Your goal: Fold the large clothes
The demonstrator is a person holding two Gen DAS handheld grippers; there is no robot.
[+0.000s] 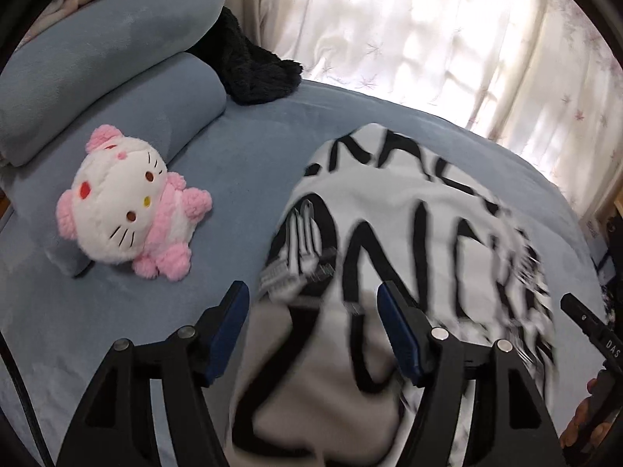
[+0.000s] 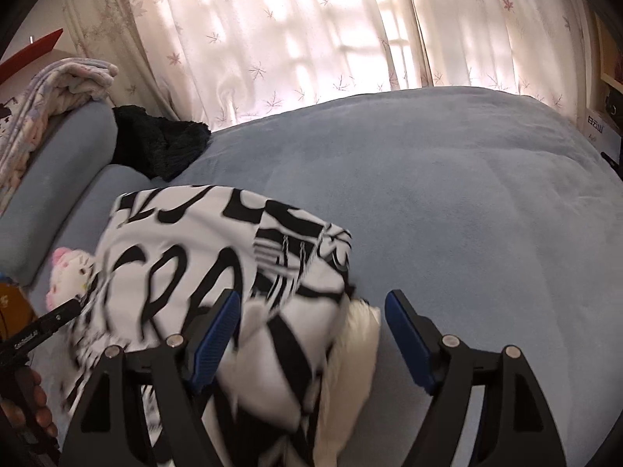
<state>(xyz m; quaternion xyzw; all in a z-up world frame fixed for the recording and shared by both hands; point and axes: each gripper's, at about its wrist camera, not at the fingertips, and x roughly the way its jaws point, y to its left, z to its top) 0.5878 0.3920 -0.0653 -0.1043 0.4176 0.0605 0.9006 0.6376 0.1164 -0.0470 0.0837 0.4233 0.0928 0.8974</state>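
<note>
Garment (image 1: 409, 210) in white cloth with large black lettering is seen lying bunched on the blue bed (image 1: 241, 148), between the two grippers and partly blurred. Letters that look like "ONC" are made out on it in the left wrist view and "CRA" in the right wrist view (image 2: 187, 249); the rest cannot be read. "DAS" is printed on a black bar (image 1: 595, 330) at the right edge of the left view. A box (image 2: 601, 128) by the curtain (image 2: 311, 31) bears writing too small to read.

The left gripper (image 1: 313, 303) is angled down over the near edge of the garment, its blue-padded fingers (image 1: 397, 334) spread wide; cloth lies between them but is not pinched. The right gripper (image 2: 311, 307) is likewise tilted down with its jaws held wide apart; the garment's edge lies beneath and between them, and nothing is clamped. Fingertips of a hand (image 1: 582, 424) are seen on the other gripper's handle.

A pink and white plush cat (image 1: 132, 206) lies on the bed left of the garment, near blue pillows (image 1: 113, 89) and a dark fuzzy item (image 1: 253, 66)
</note>
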